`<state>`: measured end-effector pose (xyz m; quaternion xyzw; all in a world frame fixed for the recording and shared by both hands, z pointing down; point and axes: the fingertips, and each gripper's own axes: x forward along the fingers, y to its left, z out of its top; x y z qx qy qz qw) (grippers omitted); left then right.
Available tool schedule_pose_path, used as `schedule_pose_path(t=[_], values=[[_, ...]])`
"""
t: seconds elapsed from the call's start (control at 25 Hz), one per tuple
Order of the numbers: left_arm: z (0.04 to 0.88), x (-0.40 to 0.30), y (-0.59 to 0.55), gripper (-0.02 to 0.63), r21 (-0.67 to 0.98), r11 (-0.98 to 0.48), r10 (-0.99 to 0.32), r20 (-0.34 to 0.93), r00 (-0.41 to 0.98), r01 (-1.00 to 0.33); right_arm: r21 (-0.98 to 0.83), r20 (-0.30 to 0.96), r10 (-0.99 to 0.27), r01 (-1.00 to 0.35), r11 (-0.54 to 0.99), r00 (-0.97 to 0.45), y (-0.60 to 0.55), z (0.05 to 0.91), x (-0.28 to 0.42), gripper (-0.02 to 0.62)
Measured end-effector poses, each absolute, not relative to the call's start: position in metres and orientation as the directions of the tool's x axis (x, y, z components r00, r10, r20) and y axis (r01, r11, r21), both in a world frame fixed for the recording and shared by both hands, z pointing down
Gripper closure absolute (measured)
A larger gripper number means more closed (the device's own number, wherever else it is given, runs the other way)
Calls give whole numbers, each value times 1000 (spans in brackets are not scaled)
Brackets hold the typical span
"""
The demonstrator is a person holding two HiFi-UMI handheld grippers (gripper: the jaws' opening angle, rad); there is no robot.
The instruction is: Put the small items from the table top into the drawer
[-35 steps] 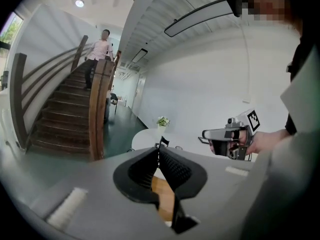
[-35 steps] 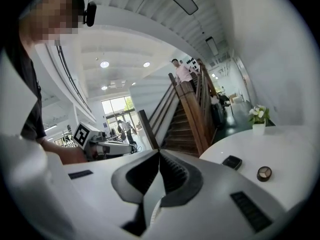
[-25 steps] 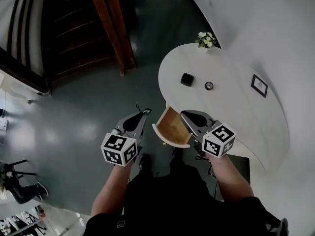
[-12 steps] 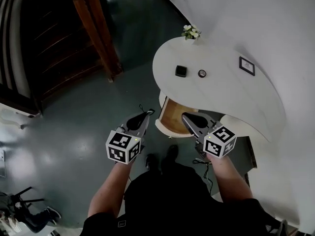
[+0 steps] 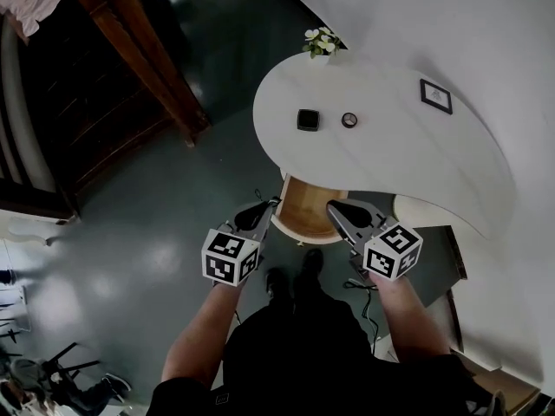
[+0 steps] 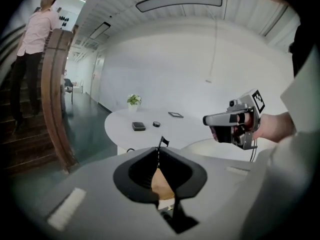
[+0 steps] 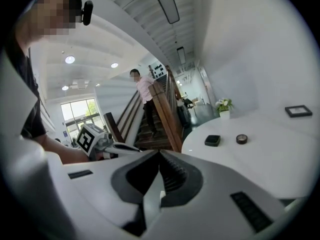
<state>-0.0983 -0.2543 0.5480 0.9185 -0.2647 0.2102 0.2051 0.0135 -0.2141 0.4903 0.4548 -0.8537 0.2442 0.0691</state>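
Left gripper and right gripper, jaws together and empty, flank the drawer, pulled out toward the person. Black box and ring lie well ahead, side by side.

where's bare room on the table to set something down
Bare: the table top between round item and picture frame, and its near edge above the open drawer. Busiest by the black box and flower pot.
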Motion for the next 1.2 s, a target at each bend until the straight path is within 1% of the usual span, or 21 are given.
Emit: schedule_pose_path(t=[0.32,0.56,0.84,1.0,1.08,1.2], values=[[594,-58,-251,581,250,-818,-298,587,753,-519,-408,354,-747,-812,418,-563,-207,521,35,583],[636,-28,-241,581,231,-867,-192,662,724,-442,-433,370,-746,-813,389,-554,-201,540,48,583],[692,-4,-236,581,200,-912,-91,753,652,-358,-463,386,-738,-808,364,-553,-198,568,63,583],[725,2,-229,580,185,-933,-33,811,584,-310,-471,392,-736,-807,355,-552,-197,580,70,583],[739,7,-227,580,165,-950,-6,838,546,-264,-478,393,-740,-809,343,-546,-197,585,75,583],[759,16,-225,581,113,-981,23,876,481,-159,-486,398,-745,-812,323,-535,-197,594,83,583]])
